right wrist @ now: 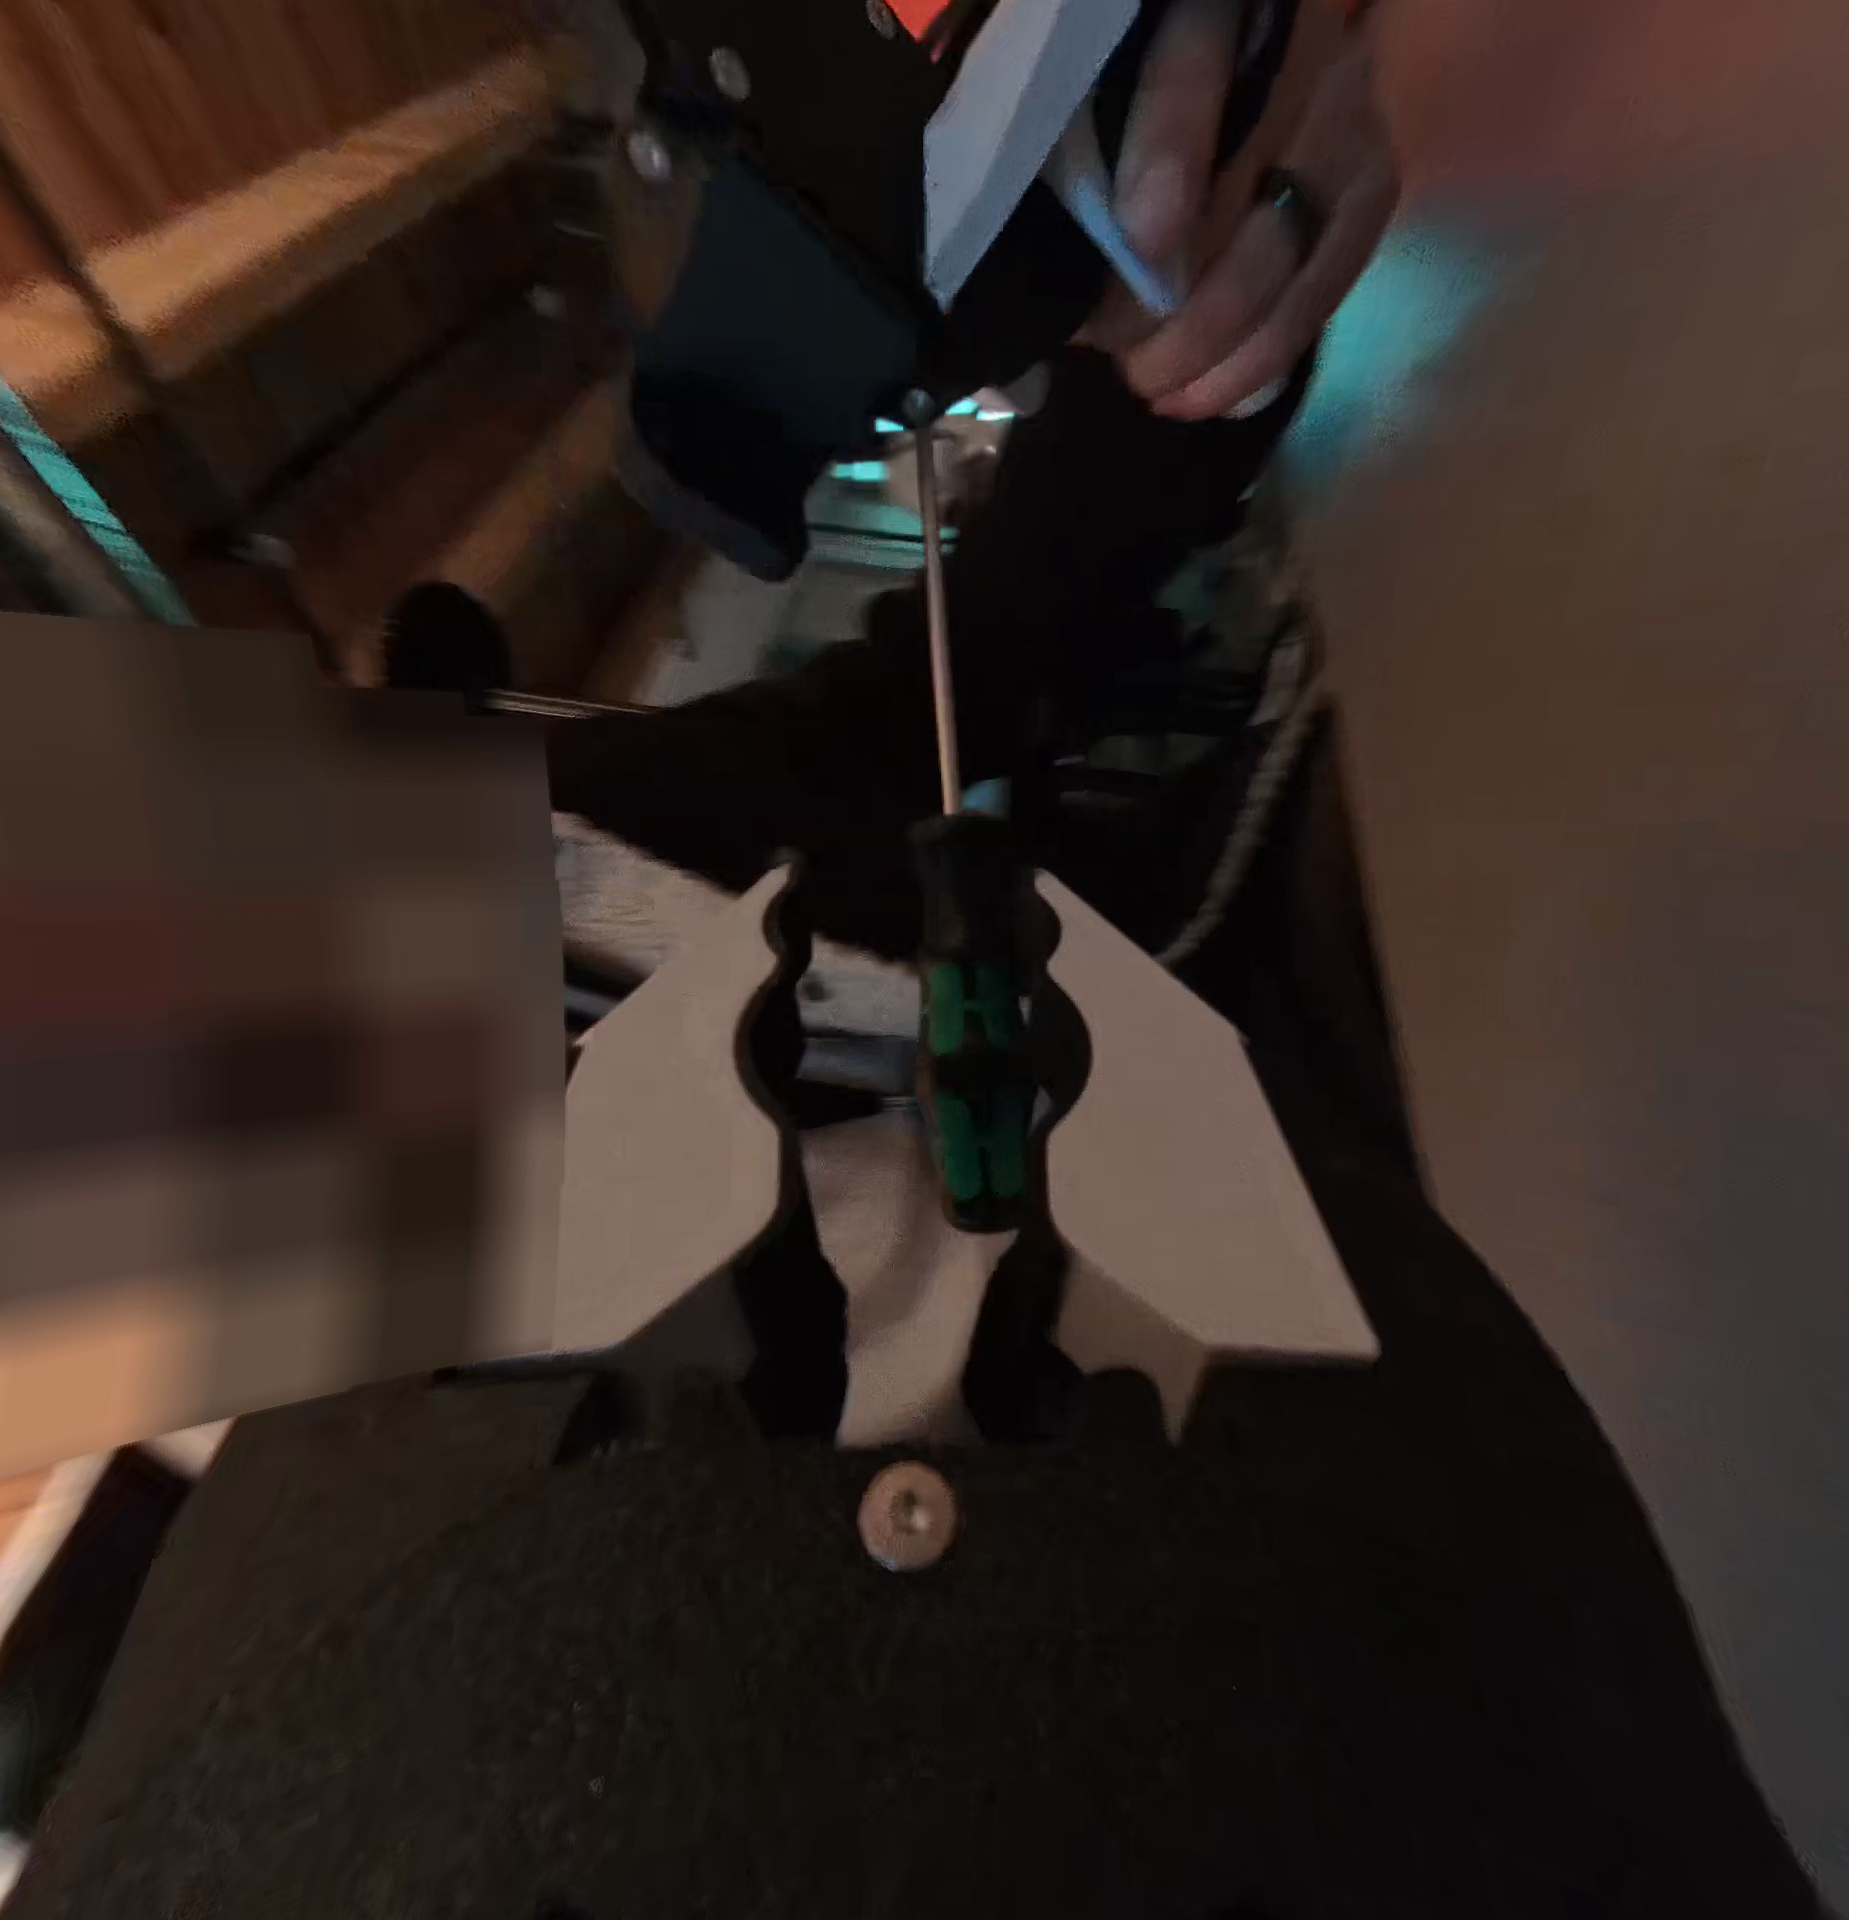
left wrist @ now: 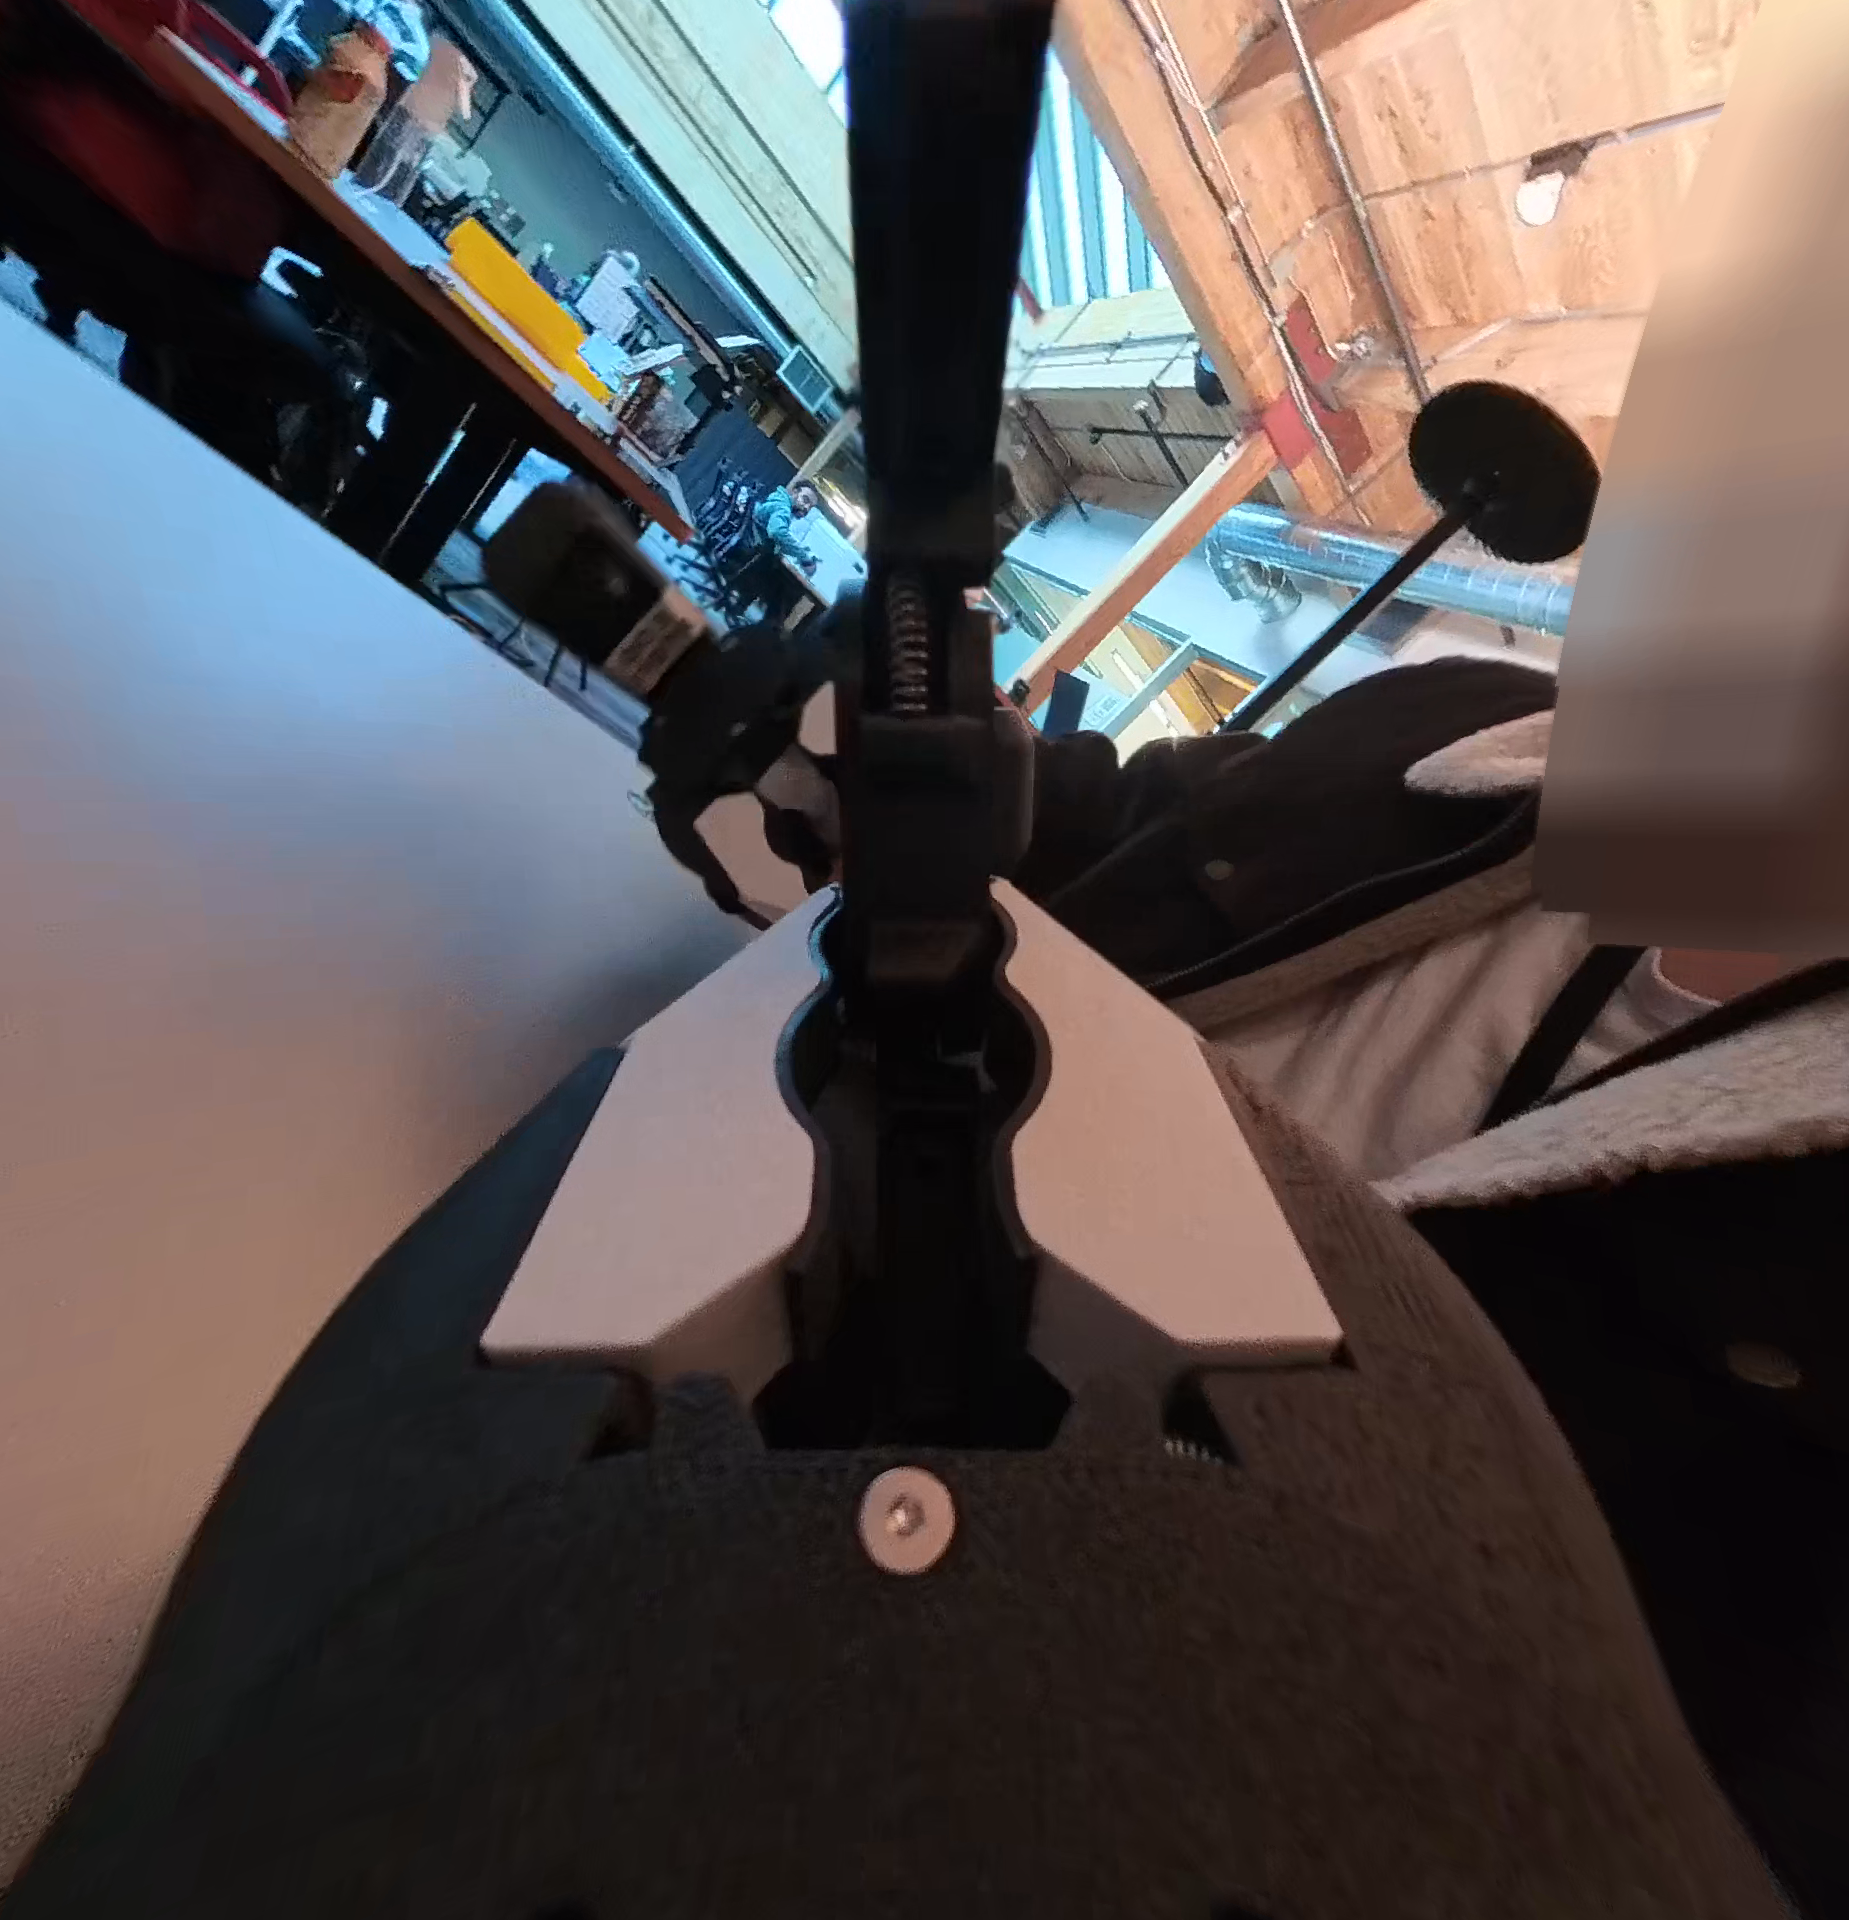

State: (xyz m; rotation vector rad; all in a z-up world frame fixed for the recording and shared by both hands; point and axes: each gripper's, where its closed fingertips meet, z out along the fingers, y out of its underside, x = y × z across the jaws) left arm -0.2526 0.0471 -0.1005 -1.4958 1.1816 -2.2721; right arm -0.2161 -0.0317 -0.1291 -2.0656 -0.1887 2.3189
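In the left wrist view my left gripper is shut on a long black device with a bare coil spring and holds it pointing up and away. In the right wrist view my right gripper is shut on a screwdriver with a green and black handle. Its thin metal shaft points up to a small screw on the underside of the black device. A white finger of the left gripper and a hand with a ring show at the top. The view is blurred.
A white table lies to the left. A person in a dark fleece-lined jacket sits close on the right. A black round pad on a thin rod stands beside them. A long cluttered workbench and a brick wall lie behind.
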